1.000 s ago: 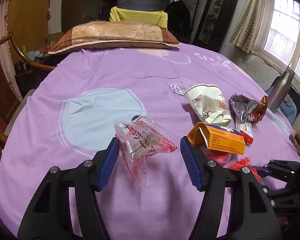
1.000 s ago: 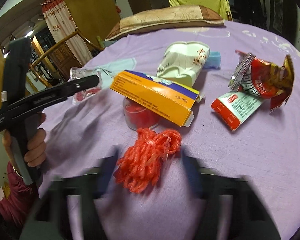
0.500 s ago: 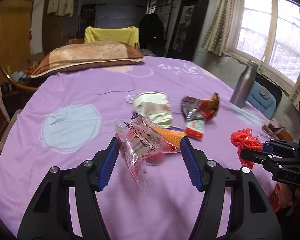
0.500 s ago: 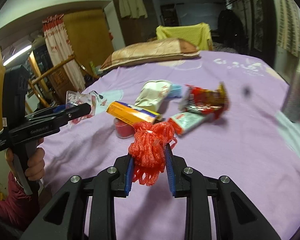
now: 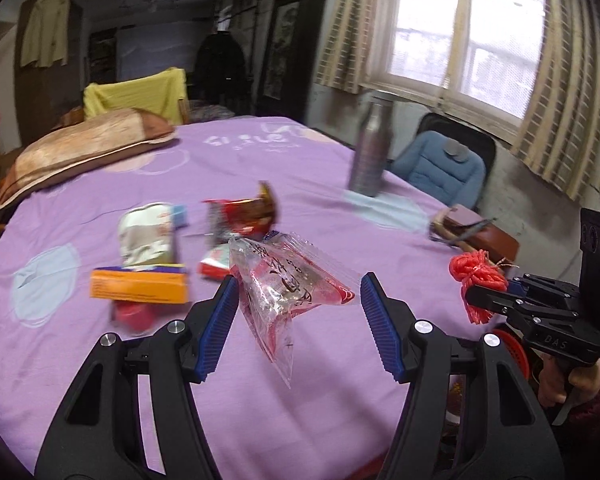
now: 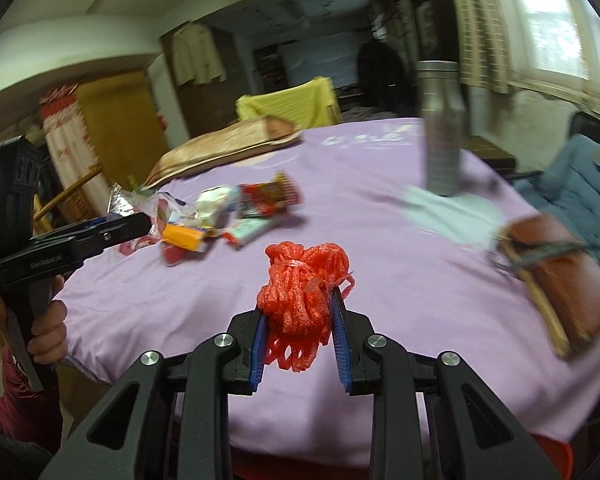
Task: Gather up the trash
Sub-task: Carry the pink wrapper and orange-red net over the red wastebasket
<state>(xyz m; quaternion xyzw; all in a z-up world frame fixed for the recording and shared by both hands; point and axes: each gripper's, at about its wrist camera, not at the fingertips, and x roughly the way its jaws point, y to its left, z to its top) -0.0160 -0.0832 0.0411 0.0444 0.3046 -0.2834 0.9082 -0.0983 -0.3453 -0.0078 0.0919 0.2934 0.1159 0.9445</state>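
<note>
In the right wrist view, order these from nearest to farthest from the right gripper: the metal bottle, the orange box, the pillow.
From the right gripper, shut on the red mesh bundle:
1. Orange box, left, among the litter.
2. Metal bottle, standing right of centre.
3. Pillow, at the far left edge of the bed.

Both handheld tools are showing the same build: the left gripper (image 5: 296,322) and the right gripper (image 6: 298,338) are wearing matte black plastic arms with triangular cut-outs, round silver screws at the pivots, and blue ribbed pads (image 5: 220,330) lining the inner faces of the fingers. White lettering is showing on each black body where the other camera is catching it from the side. The person's hand (image 6: 46,330) is emerging from a dark red padded sleeve (image 6: 10,394).
</note>
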